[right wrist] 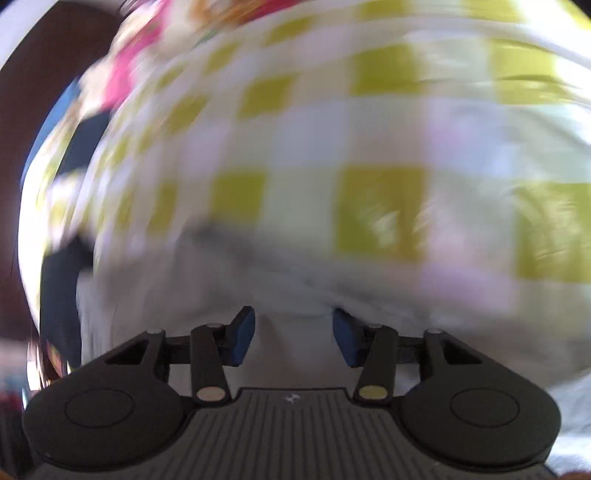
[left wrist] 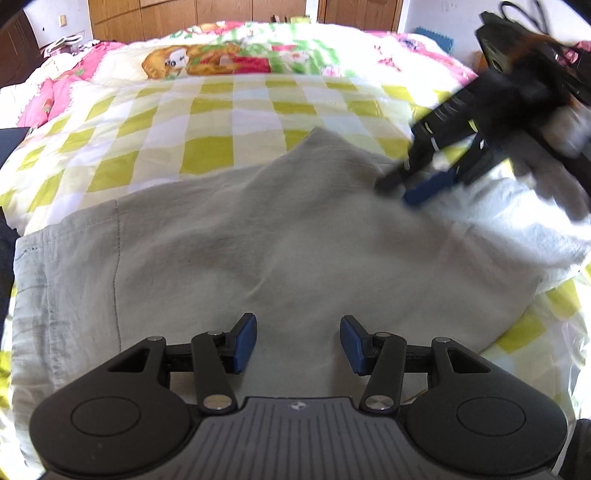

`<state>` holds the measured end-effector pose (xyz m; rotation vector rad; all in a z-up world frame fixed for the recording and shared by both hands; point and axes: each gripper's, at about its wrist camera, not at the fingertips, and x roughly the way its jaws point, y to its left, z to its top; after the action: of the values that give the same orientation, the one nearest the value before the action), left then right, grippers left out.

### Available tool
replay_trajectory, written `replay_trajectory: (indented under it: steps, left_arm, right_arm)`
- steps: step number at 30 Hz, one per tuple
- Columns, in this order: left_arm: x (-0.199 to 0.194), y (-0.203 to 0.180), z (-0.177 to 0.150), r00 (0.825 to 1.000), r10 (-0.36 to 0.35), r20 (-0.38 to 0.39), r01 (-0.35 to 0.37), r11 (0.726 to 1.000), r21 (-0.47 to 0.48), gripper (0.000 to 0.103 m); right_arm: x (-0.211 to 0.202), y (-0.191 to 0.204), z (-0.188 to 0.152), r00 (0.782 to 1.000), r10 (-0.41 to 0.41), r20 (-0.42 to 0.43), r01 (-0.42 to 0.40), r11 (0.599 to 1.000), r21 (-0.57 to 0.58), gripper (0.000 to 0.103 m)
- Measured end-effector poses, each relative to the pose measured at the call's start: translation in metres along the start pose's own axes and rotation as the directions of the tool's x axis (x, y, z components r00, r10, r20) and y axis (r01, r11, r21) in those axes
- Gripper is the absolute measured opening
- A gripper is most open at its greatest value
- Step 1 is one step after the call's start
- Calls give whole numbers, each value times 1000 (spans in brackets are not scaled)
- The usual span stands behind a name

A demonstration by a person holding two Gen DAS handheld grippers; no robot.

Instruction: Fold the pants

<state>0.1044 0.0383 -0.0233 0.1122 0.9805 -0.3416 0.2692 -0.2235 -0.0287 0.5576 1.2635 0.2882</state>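
Note:
Pale grey pants [left wrist: 280,251] lie spread flat on a bed with a green-and-white checked cover [left wrist: 207,122]. My left gripper [left wrist: 298,341] hovers over the near part of the pants, its blue pads apart and nothing between them. My right gripper [left wrist: 397,188] comes in from the upper right, with its fingertips down at the far right edge of the pants. The right wrist view is badly blurred. There the right gripper [right wrist: 293,338] has its pads apart, and the pale cloth of the pants [right wrist: 295,295] lies bunched just ahead of them against the checked cover [right wrist: 369,147].
A cartoon-print quilt [left wrist: 207,59] and pink bedding [left wrist: 48,96] lie across the far side of the bed. Wooden wardrobes [left wrist: 184,14] stand behind. A dark object [left wrist: 11,140] sits at the left edge.

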Motion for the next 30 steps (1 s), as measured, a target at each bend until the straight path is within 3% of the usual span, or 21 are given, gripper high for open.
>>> replay_trajectory:
  steps: [2,4,10,17,22,30]
  left_arm:
    - [1,-1,2,1000,10,-17,-11,1000,-4,63]
    - [2,-3,7,999,24,-25,-24,1000,-16,63]
    - [7,-15,29,998,61,-27,-63,995,-73,63]
    - [25,-44,47,997,44,-62,-44,999,0,63]
    - [40,-59,52,993,39,-115,-38,999,9,63]
    - [50,-85,64,988,58,-143,-44,994,103,63]
  right_arm:
    - [-16,0,8,992,-95,84,94,996,8,47]
    - [-33,9,3,991,-73,112,76,997,-28,47]
    - [-47,27,-57,997,-57,48,63,987,-146,47]
    - [-42,-37,-76,978,-199,68,200,979,-22,45]
    - [-69,-77,-71,965,-228,132,221,973,63,42]
    - [-104,-119,-81,958,-206,198,186,976,115,36]
